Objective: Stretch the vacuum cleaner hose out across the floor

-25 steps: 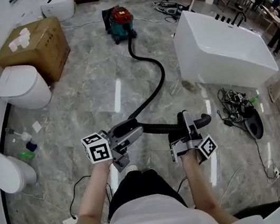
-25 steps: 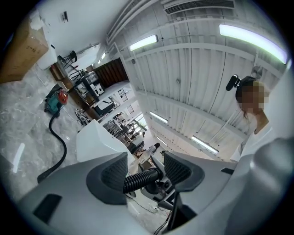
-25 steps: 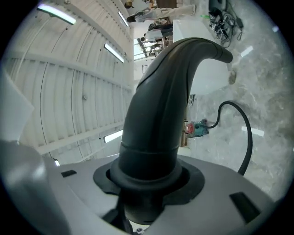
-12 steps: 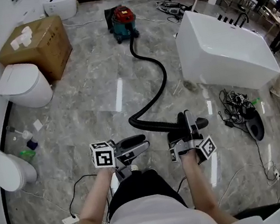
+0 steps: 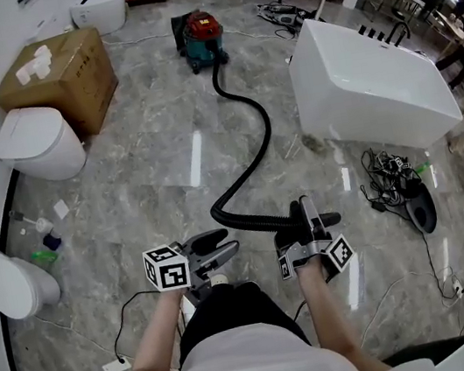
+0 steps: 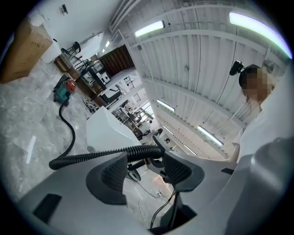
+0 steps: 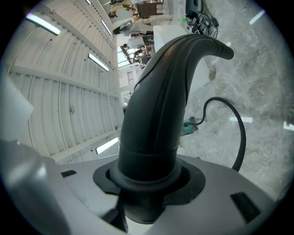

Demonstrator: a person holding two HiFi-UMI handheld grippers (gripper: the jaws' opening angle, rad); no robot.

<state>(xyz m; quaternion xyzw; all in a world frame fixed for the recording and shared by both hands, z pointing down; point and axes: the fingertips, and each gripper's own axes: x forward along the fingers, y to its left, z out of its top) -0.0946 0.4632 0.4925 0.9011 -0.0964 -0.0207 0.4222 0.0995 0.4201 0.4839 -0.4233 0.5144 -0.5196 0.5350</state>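
Hose [image 5: 270,129]: your right gripper [image 5: 306,211] clamps its end, left gripper [image 5: 216,243] gapes empty. A hard tug could tip the vacuum [image 5: 198,33].

No text, brand or number is legible, neither on the vacuum cleaner [image 5: 198,35] nor the cardboard box [image 5: 62,77].

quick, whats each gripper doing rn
left gripper: open, hose passes beyond its tips, not gripped
right gripper: closed on the hose's curved handle

Hose [image 5: 216,81] between cardboard box [image 5: 61,72] and bathtub [image 5: 373,80]
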